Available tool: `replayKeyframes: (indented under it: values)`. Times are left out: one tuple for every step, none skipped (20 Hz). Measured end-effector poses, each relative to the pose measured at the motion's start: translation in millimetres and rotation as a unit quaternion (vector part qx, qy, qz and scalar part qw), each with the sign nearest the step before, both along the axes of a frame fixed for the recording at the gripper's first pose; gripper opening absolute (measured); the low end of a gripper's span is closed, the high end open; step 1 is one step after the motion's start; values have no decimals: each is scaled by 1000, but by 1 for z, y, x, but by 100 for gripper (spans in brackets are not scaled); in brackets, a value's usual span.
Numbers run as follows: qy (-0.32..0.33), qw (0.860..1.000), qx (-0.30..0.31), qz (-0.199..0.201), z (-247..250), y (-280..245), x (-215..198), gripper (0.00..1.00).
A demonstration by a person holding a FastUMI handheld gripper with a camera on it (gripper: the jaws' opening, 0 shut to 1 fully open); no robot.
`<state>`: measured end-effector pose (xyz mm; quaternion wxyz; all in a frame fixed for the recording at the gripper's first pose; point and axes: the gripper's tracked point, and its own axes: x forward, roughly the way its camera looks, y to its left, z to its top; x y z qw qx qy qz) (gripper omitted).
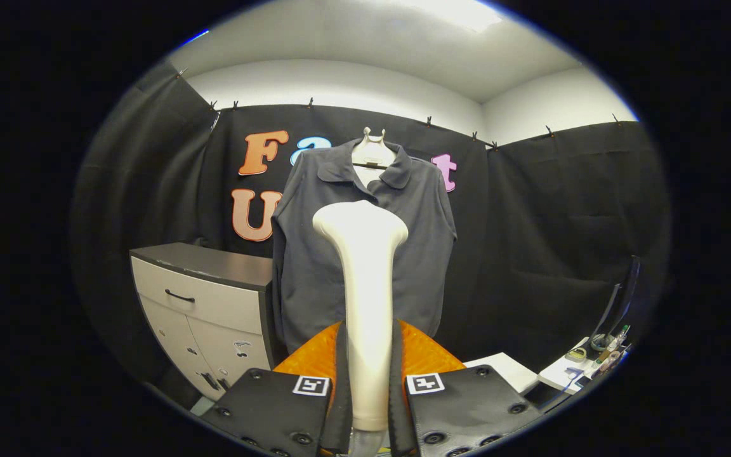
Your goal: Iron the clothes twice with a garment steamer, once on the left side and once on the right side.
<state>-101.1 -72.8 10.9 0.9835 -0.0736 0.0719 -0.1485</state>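
Because the steamer [365,298] has to be swept over cloth, I have the tool [366,381] clamped on its handle, both fingers pressing the slim neck from either side so the wide head stands up ahead of them and faces forward. The head is upright and sits about level with the chest of the shirt [365,247], roughly on its middle line, so neither side looks favoured yet; I judge that both of the 2 passes are still to do. I cannot tell whether the head is touching the fabric or is just short of it.

The shirt hangs on a hanger [370,152] against the booth's wall, collar up and front toward me, which leaves its whole front flat and free for vertical strokes. A cabinet [207,298] stands just beside its lower left, so a left-side stroke will need care near the bottom. A desk [553,376] with small clutter lies well apart, lower right.
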Motion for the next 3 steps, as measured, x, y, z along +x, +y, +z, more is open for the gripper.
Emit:
replayKeyframes:
  values:
    - [0, 1000, -4, -2, 4, 0, -2, 31]
    - [-1, 1000, -8, -3, 8, 0, -2, 31]
    - [-3, 1000, -9, -3, 11, 1, -3, 30]
